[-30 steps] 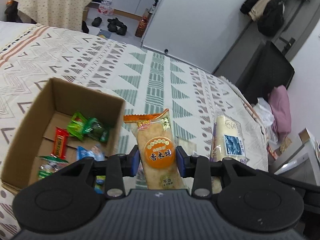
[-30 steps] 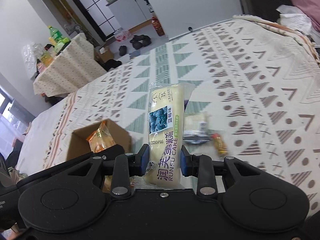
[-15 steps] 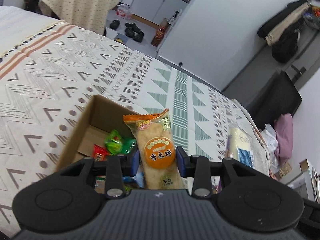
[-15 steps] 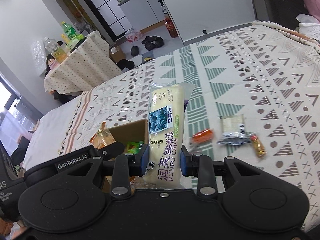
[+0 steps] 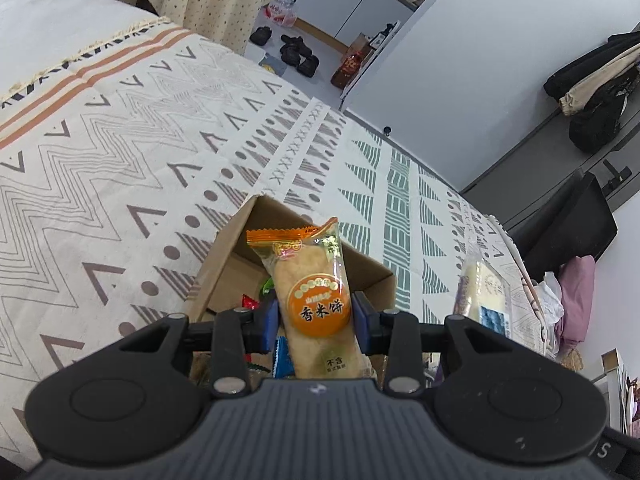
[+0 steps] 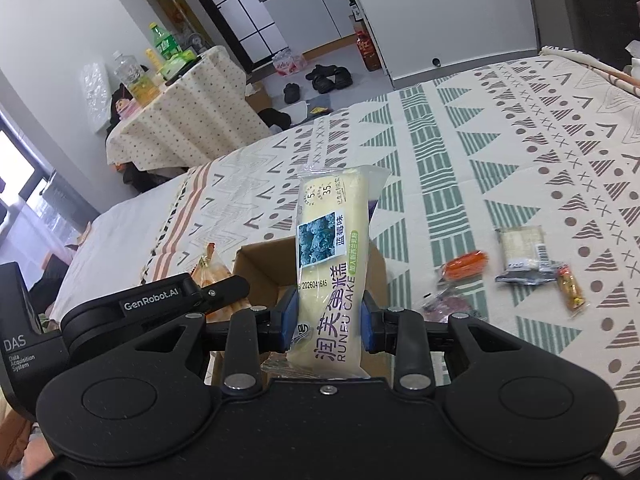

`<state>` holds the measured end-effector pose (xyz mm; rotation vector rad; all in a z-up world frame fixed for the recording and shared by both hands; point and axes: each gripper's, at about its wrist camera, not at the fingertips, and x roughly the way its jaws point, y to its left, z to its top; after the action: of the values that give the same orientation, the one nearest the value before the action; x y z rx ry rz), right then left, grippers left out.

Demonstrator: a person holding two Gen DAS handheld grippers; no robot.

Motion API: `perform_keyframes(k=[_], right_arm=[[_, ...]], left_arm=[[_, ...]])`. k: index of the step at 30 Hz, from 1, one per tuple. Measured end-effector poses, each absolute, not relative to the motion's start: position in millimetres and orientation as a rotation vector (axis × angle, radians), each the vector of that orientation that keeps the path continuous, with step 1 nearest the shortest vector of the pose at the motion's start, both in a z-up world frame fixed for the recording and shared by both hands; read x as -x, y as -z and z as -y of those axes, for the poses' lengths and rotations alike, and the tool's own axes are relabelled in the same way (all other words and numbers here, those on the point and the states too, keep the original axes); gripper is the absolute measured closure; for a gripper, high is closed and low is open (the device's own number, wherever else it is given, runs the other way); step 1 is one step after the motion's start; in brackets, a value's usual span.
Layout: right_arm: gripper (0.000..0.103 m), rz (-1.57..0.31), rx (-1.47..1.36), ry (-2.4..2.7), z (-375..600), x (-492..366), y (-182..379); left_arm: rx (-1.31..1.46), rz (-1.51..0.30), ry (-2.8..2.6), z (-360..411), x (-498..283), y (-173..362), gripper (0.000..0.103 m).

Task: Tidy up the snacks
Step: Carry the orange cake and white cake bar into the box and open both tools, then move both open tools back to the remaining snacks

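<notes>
Both grippers are loaded right now, so you've got two snacks in the air. Your left gripper [image 5: 315,314] is clamped on the rice cracker pack [image 5: 313,295], blue pads pressing its sides around the round orange label, pack sticking up and leaning a bit to the left in the left wrist view. Your right gripper [image 6: 329,316] is clamped on the blueberry cake pack [image 6: 332,256] the same way, gripped near its lower end with most of the pack standing above the fingers.

One cardboard box [image 5: 224,260] sits open on the patterned bedspread [image 5: 120,168], right below and behind the cracker. A few small wrappers show inside it, red, green and blue, but your gripper hides most of the box floor, so I can't give you a real count. From the right wrist view the same box [image 6: 260,264] sits behind the cake, with your left gripper [image 6: 208,292] just left of it.

Still loose on the bedspread to the right: four I can count, an orange packet [image 6: 464,265], a pale square pack [image 6: 522,242], a small orange stick-shaped one [image 6: 572,290] and a blurry dark wrapper [image 6: 448,304].

Room-wise, the bedspread is wide open left of the box, and its far edge drops to the floor where the shoes [image 5: 298,54] are.
</notes>
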<state>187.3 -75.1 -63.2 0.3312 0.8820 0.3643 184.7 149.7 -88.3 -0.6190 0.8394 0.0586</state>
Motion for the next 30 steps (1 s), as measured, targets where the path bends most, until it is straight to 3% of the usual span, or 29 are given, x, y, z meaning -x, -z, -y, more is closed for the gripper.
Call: perform_keyframes(k=[7, 11, 14, 21, 23, 30], right_arm=[[0.072, -0.913, -0.335, -0.360, 60.9, -188.5, 72.6], [0.072, -0.931, -0.338, -0.369, 52.5, -189.1, 79.1], [0.071, -0.945, -0.341, -0.374, 46.5, -190.6, 83.7], [0.051, -0.953, -0.348, -0.410, 46.4, -191.5, 85.8], [0.048, -0.944, -0.347, -0.394, 53.9, -191.2, 84.0], [0.042, -0.919, -0.342, -0.322, 92.2, -187.1, 80.9]], left_arm=[[0.586, -0.898, -0.097, -150.9, -187.9, 94.3, 0.061], [0.572, -0.892, -0.122, -152.5, -186.6, 91.8, 0.042], [0.564, -0.893, -0.137, -152.2, -187.2, 92.1, 0.038], [0.548, -0.908, -0.140, -144.9, -191.4, 97.0, 0.027], [0.544, -0.910, -0.137, -140.3, -192.0, 97.6, 0.022], [0.522, -0.908, -0.109, -115.6, -191.9, 96.1, 0.018]])
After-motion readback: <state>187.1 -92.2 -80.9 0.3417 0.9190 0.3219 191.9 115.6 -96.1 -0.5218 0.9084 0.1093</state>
